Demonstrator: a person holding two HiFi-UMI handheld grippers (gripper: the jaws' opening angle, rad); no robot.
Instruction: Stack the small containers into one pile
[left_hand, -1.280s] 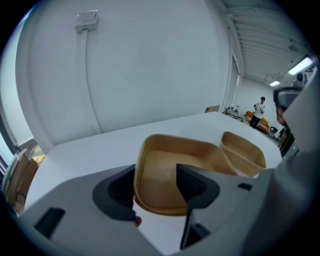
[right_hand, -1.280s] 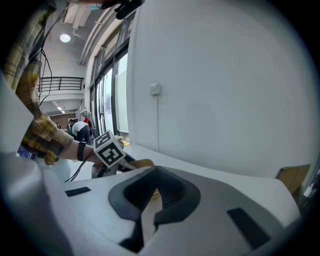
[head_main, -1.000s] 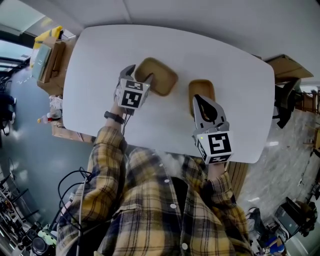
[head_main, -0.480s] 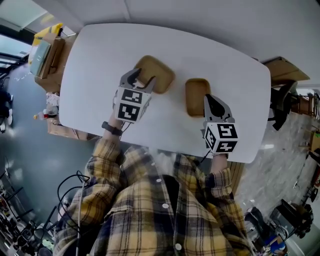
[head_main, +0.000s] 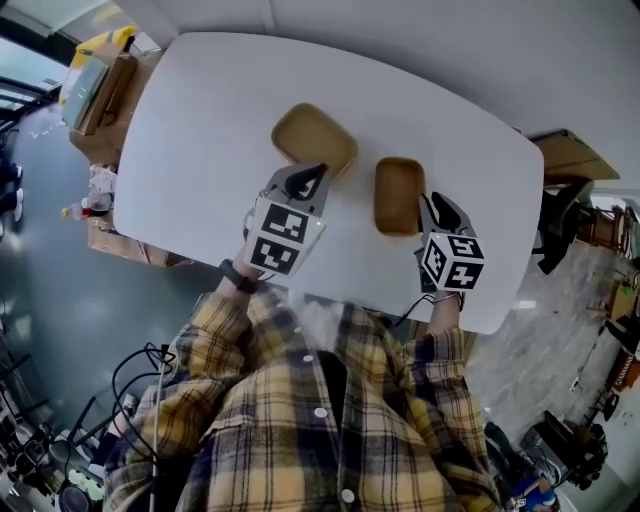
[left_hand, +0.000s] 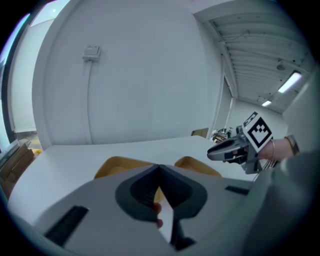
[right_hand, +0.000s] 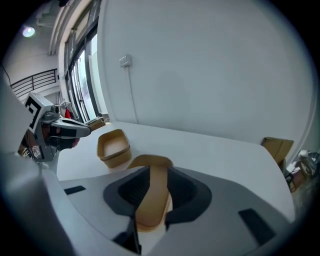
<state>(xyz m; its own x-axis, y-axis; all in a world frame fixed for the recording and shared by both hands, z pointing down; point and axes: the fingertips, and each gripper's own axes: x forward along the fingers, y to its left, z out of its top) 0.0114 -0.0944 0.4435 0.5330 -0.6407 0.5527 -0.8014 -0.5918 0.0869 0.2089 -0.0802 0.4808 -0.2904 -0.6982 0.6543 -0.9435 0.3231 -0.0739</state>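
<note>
Small containers are seen apart on the white table (head_main: 200, 110): the far container (head_main: 313, 140) just beyond the left gripper (head_main: 308, 178), pinched shut on nothing; the wall of the near container (head_main: 399, 195) is straddled by the right gripper (head_main: 438, 208), jaws just opened, not yet clamped. A pinch, then a lift onto the far container, is called for.

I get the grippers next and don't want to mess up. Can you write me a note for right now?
Left gripper: jaws just closed, empty, near the left container.
Right gripper: jaws just opening, with the wall of the right container between them, not pinched.
Both containers stand apart on the table.
Done: nothing stacked yet.
Left to do: nest one container in the other.
</note>
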